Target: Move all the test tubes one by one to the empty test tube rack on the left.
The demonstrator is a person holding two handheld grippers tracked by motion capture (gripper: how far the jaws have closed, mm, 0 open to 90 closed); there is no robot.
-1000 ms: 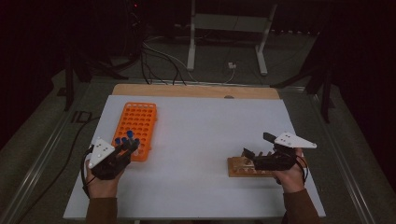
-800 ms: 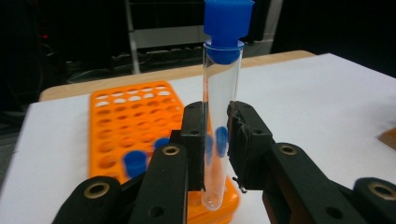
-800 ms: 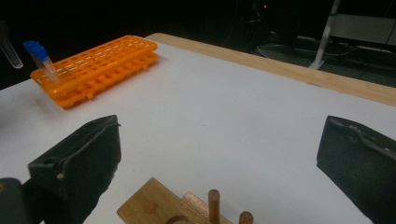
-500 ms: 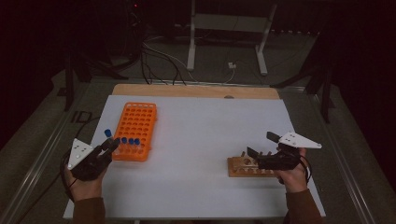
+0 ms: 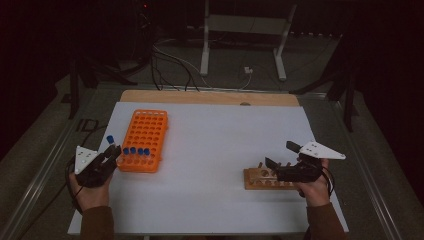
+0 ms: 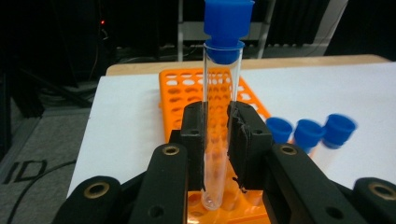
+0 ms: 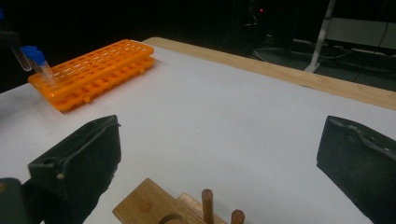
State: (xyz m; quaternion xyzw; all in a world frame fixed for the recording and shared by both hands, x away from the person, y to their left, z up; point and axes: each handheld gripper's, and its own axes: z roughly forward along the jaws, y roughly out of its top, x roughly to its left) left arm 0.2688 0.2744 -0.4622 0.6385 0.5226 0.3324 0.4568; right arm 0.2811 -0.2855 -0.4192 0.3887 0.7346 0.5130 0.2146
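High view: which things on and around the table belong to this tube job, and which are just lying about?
In the job: capped test tube in left gripper; orange tube rack; wooden peg rack; right gripper, open.

Lying about: floor cables; metal stand.

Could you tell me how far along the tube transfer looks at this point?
Done: one blue-capped tube is out of the orange rack, clamped in the left gripper. In hand: carrying it. Left: the wooden stand looks unfilled beside the open right gripper; capped tubes remain racked.
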